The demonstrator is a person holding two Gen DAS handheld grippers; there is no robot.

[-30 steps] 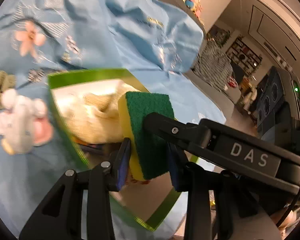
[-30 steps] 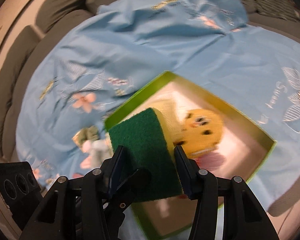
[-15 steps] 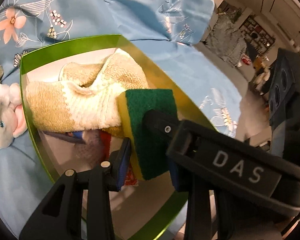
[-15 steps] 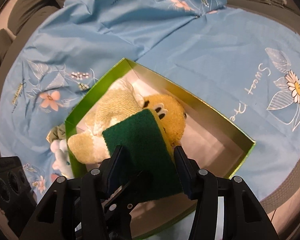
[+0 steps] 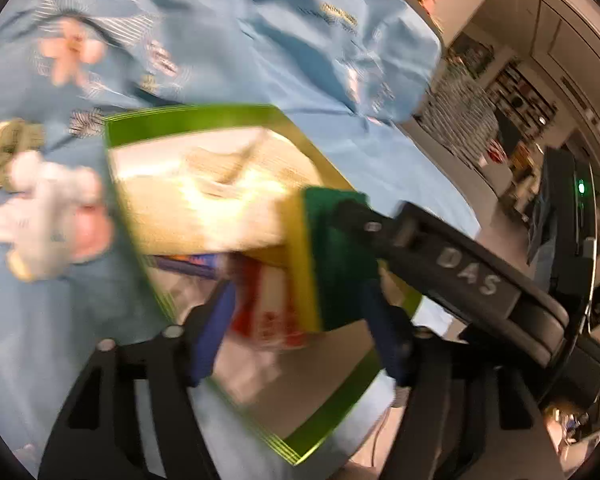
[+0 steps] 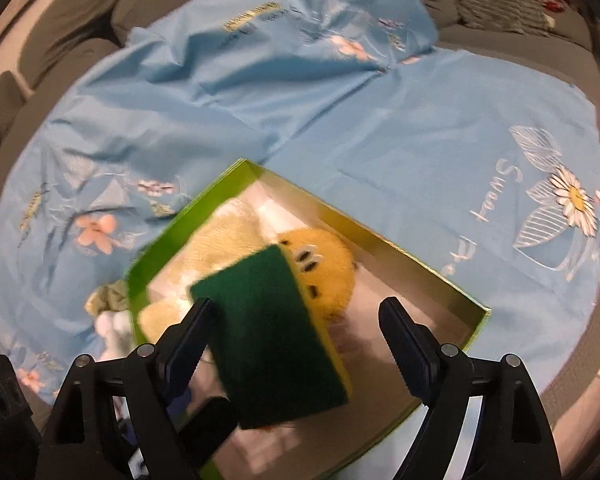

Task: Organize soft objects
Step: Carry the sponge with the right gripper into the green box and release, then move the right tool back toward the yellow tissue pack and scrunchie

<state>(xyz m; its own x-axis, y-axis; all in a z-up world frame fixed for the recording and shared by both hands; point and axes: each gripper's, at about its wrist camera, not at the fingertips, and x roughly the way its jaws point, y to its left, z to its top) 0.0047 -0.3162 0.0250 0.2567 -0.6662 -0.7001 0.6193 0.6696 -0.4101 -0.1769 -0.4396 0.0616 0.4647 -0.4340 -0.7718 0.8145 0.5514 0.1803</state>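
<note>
Both the left tongs (image 5: 296,320) and right tongs (image 6: 294,328) have just been opening wide around the sponge (image 6: 272,328); let it drop flat into the green box (image 6: 440,276).

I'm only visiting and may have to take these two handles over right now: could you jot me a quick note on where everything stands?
Left gripper: jaws have just been opening, pads off the green-and-yellow scouring sponge between them.
Right gripper: also just opening, wide; sponge between the jaws, not pressed.
Green-rimmed shallow cardboard box on the blue flowered cloth: holds a cream terry towel and a yellow plush toy; the sponge is over the box.
Left: small white-and-pink plush and an olive fabric piece lie outside the box.
</note>
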